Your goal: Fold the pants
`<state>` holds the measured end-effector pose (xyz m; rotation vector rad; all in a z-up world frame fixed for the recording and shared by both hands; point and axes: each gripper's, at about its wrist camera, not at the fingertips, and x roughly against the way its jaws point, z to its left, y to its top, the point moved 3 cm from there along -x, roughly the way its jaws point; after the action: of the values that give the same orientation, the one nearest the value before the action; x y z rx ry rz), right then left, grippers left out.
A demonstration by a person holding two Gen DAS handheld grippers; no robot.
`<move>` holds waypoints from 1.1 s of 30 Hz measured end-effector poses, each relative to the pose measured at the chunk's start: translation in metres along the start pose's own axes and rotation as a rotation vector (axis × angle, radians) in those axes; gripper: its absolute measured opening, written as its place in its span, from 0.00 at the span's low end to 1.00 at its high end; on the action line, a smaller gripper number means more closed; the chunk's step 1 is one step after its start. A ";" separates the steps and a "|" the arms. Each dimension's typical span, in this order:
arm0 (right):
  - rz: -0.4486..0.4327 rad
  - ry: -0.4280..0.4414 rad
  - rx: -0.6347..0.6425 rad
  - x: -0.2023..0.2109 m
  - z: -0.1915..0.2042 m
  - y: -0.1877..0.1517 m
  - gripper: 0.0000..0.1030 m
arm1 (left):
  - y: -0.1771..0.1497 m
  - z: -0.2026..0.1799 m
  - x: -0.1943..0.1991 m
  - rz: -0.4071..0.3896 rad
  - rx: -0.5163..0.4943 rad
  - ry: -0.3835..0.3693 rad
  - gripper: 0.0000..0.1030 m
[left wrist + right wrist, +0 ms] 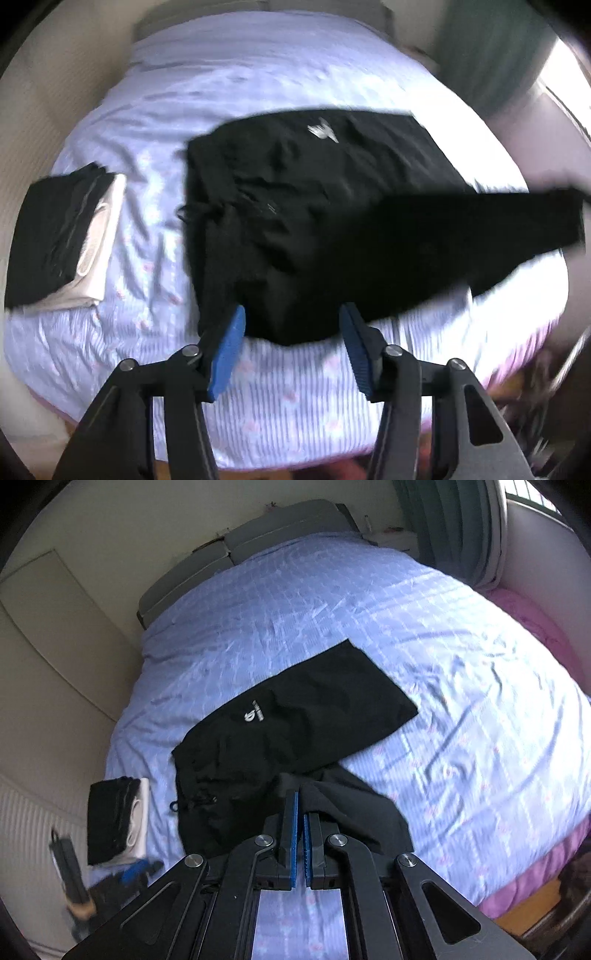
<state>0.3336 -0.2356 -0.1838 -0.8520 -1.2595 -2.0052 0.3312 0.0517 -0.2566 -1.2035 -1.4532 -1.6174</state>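
Observation:
Black pants [314, 206] with a small white logo lie spread on the bed. One leg lies flat toward the far right and the other leg [480, 236] is lifted off to the right. My left gripper [291, 321] is open and empty, just above the near edge of the pants. In the right wrist view the pants [295, 723] lie in the middle of the bed. My right gripper [300, 797] is shut on the cloth of the near leg [351, 801], which drapes over its fingers.
The bed has a light blue patterned cover [258, 92] and a grey headboard [280, 528]. A stack of folded black and cream clothes [62, 236] lies at the bed's left edge, also seen in the right wrist view [118, 819]. A pink sheet [532, 878] hangs at the bed's side.

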 end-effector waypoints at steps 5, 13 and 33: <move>-0.033 -0.046 0.023 -0.008 -0.008 0.014 0.03 | -0.020 -0.044 -0.015 -0.027 -0.205 0.037 0.79; -0.038 -0.094 0.035 -0.026 -0.020 0.029 0.03 | -0.017 -0.082 -0.092 -0.043 -0.457 0.145 0.79; 0.114 -0.037 -0.028 -0.003 -0.033 0.004 0.03 | 0.022 -0.033 -0.023 -0.067 -0.368 0.198 0.08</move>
<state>0.3319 -0.2669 -0.1957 -0.9567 -1.1775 -1.9291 0.3533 0.0131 -0.2684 -1.1565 -1.1129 -2.0507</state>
